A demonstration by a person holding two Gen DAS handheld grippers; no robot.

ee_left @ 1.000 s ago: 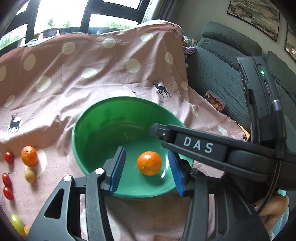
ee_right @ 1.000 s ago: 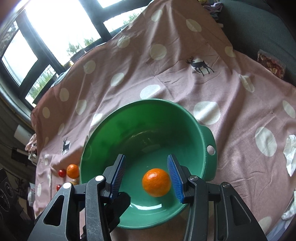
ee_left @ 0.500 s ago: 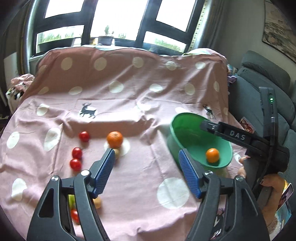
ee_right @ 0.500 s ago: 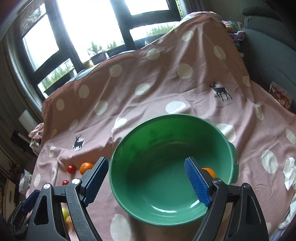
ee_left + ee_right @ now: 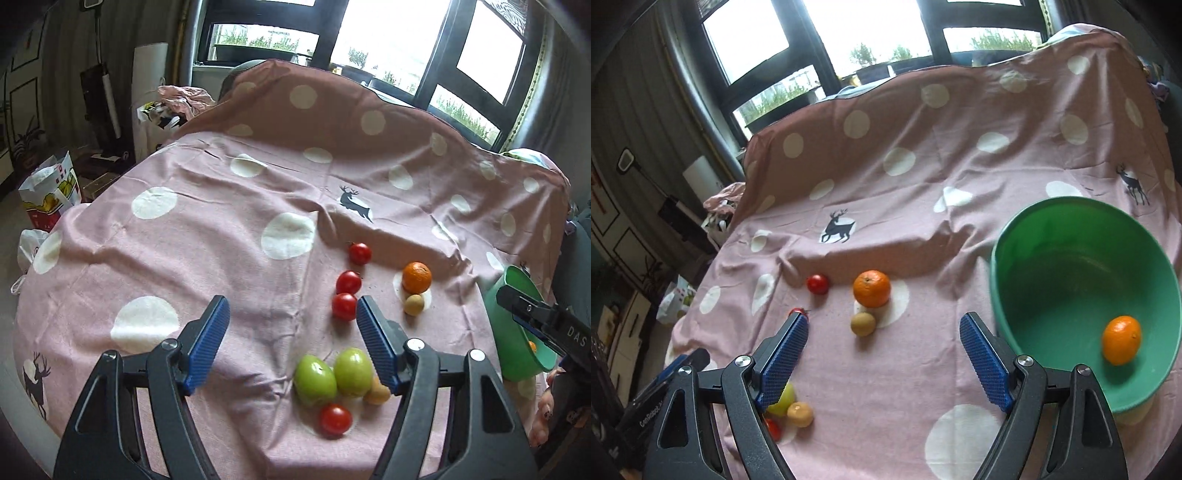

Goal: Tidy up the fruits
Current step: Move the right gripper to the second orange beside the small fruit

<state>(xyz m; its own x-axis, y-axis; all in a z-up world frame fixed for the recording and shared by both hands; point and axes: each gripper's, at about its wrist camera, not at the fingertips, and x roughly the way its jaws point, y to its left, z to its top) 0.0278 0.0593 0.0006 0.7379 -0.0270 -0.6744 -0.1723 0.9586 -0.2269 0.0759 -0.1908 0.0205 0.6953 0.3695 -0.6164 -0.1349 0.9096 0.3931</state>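
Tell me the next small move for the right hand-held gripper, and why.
Probably ease the right hand-held gripper forward to the orange on the cloth. Its jaws stand open and empty, one orange already lies in the green bowl, and this one lies just ahead.

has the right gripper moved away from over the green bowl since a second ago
Yes. The right gripper, jaws just opened and empty, has swung left: the round green plastic bowl with the orange mandarin inside now sits to its right, not between its fingers.
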